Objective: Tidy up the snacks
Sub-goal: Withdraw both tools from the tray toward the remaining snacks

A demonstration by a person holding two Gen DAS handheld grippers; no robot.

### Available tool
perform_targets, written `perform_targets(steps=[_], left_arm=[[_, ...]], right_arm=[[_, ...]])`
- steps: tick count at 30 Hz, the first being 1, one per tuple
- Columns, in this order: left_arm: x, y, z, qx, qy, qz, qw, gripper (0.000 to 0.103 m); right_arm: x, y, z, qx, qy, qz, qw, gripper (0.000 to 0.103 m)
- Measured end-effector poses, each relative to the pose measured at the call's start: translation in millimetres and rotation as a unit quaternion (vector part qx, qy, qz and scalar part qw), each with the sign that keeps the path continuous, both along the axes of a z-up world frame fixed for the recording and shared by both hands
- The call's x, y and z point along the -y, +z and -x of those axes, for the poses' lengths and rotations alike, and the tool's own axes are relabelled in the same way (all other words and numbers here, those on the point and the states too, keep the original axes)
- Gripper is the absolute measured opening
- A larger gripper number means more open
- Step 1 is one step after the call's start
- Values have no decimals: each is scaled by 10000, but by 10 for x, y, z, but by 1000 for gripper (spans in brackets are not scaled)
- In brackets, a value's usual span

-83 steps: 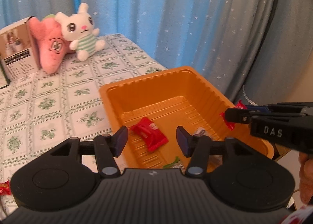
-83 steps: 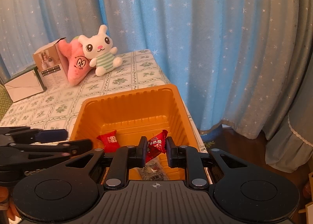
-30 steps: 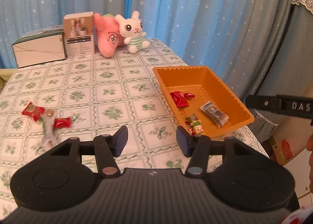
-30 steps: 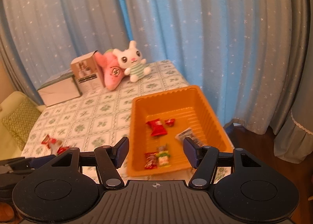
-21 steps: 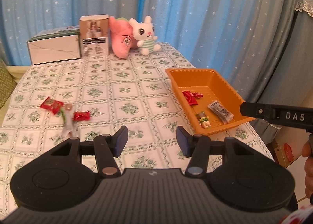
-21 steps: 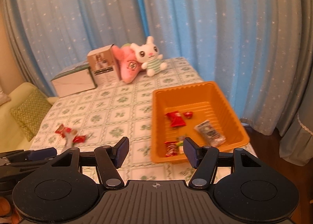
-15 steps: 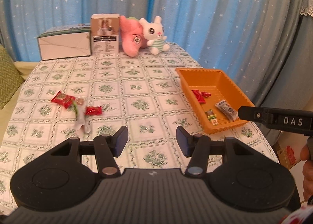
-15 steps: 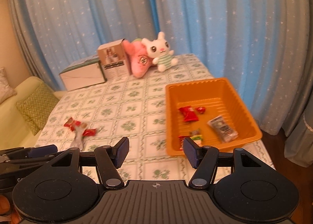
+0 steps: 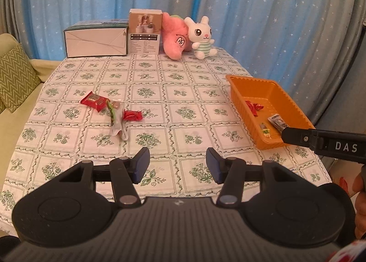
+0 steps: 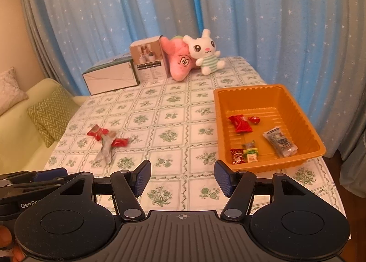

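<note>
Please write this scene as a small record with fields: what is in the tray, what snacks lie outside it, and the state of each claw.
tray: orange tray, near the table's right edge
in tray: red packet, small red candy, clear packet, a few small packets at the front
outside tray: loose snacks on the tablecloth, left side
left claw: open, empty
right claw: open, empty
</note>
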State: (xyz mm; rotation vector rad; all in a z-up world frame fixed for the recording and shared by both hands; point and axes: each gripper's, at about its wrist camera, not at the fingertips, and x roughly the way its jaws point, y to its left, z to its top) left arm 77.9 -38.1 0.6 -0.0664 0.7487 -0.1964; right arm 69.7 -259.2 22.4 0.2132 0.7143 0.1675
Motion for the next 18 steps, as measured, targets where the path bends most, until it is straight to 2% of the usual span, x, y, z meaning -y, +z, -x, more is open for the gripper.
perform_targets(steps=[18], left_arm=[[-559,-156,-70,-97,650,-83,9978,50]], right_arm=[[-365,-228,-114,-130,349,90,9993,61]])
